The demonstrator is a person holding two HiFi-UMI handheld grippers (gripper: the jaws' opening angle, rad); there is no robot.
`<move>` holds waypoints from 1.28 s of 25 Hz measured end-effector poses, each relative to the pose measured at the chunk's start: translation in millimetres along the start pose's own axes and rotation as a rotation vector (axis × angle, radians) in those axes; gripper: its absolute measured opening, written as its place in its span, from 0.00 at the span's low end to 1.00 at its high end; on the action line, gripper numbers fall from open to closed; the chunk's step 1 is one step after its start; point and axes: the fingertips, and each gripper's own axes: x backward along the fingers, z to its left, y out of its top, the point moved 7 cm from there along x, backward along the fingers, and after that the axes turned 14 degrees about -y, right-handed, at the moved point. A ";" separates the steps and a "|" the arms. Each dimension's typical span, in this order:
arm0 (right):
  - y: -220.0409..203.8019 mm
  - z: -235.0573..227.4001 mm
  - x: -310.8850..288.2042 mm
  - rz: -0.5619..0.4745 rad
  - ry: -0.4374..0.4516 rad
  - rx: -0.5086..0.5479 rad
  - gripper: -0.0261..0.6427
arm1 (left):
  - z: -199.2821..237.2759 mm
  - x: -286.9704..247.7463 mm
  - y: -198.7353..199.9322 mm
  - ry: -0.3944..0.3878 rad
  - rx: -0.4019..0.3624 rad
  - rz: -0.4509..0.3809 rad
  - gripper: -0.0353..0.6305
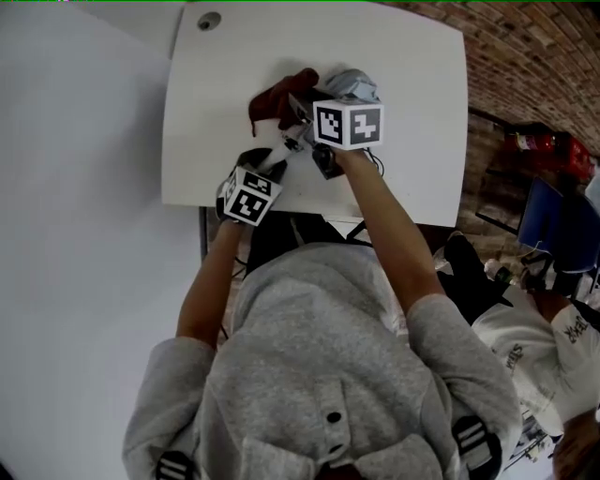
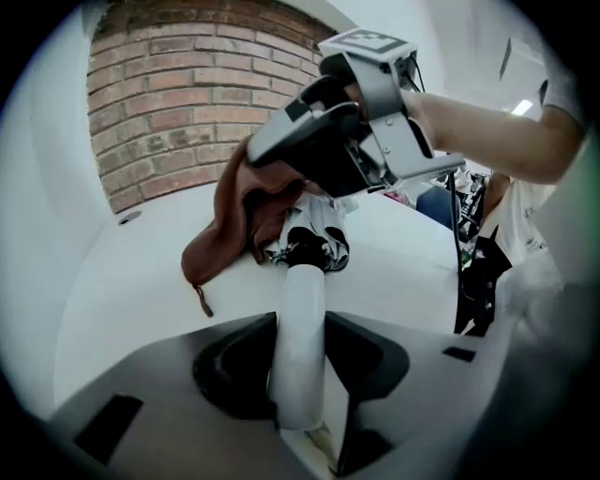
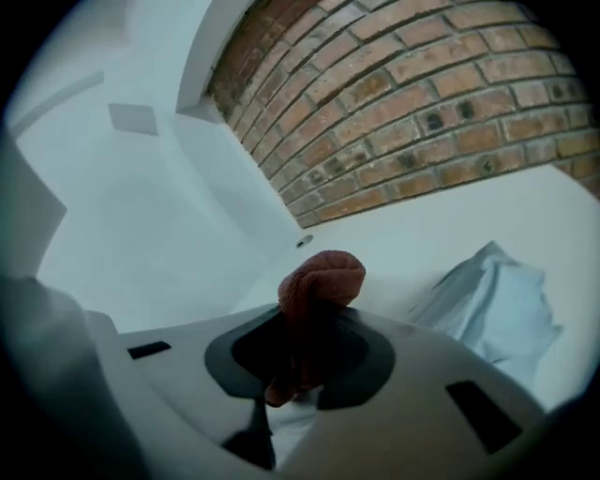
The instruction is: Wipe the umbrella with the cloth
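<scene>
A folded umbrella lies on the white table (image 1: 412, 112); its white handle (image 2: 300, 347) sits clamped between the jaws of my left gripper (image 2: 298, 375), and its black-and-white canopy (image 2: 309, 239) points away. In the head view the left gripper (image 1: 267, 167) is at the table's near edge. A reddish-brown cloth (image 3: 319, 286) is pinched in my right gripper (image 3: 300, 361). The cloth (image 2: 230, 230) drapes over the umbrella's canopy. From above, the cloth (image 1: 277, 101) is left of the right gripper (image 1: 305, 117).
A light grey crumpled fabric (image 3: 492, 305) lies on the table to the right of the cloth; from above, the grey fabric (image 1: 352, 84) lies behind the marker cube. A brick wall (image 2: 178, 94) stands beyond the table. A cable hole (image 1: 208, 20) is in the far corner.
</scene>
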 end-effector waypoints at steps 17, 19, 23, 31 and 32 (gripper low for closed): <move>65.1 -105.1 46.0 -0.115 -0.287 0.141 0.15 | 3.5 -1.6 -4.3 0.003 -0.003 -0.011 0.30; 68.3 -116.6 54.0 -0.132 -0.316 0.143 0.15 | 4.4 -0.2 -4.4 0.008 -0.007 -0.014 0.30; 65.0 -147.1 69.0 -0.146 -0.414 0.160 0.15 | 6.2 -1.4 -9.1 0.003 -0.009 -0.013 0.30; 40.2 -186.8 88.2 -0.110 -0.532 0.198 0.15 | 13.0 -8.5 -12.3 0.013 -0.005 -0.035 0.30; 33.5 -185.8 86.0 -0.112 -0.516 0.198 0.15 | 13.2 -9.7 -13.3 0.013 -0.004 -0.034 0.30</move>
